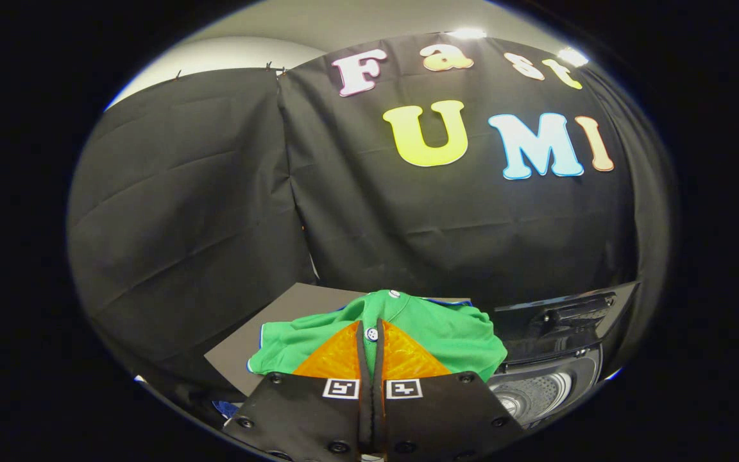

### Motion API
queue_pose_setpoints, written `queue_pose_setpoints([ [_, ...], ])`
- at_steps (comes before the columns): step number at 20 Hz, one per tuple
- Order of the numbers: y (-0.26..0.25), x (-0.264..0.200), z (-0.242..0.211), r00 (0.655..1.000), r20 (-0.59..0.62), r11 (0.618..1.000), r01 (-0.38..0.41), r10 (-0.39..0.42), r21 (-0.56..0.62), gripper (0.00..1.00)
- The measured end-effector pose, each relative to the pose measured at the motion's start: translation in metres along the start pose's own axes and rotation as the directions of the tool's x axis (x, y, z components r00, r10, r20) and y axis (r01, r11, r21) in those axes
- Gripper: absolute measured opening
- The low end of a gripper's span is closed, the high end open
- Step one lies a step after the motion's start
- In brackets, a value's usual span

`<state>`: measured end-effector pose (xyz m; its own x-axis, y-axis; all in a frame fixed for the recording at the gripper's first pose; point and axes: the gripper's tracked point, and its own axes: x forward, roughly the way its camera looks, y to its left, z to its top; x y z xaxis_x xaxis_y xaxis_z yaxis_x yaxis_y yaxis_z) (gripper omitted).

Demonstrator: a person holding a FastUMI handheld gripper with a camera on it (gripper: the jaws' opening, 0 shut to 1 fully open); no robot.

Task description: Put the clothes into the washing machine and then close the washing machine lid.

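Black cloth backdrop, tool (370, 333) pressed together, pinching green shirt (446, 327), washing machine (549, 385) beside

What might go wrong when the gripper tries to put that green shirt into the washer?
1. The gripper looks nearly closed over the green button-up shirt and may pinch only a thin fold, so the shirt might slip out.
2. The shirt is spread wide on the grey board, so hanging parts could catch on the rim of the open washing machine drum.
3. Cloth left over the rim might block the dark raised lid from closing.
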<state>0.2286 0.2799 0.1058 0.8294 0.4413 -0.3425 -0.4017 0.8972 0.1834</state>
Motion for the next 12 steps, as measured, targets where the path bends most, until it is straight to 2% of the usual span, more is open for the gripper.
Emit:
queue_pose_setpoints([
  [12, -0.100, -0.047, -0.004, 0.994, 0.019, 0.992, 0.110, -0.112, 0.068, 0.01],
])
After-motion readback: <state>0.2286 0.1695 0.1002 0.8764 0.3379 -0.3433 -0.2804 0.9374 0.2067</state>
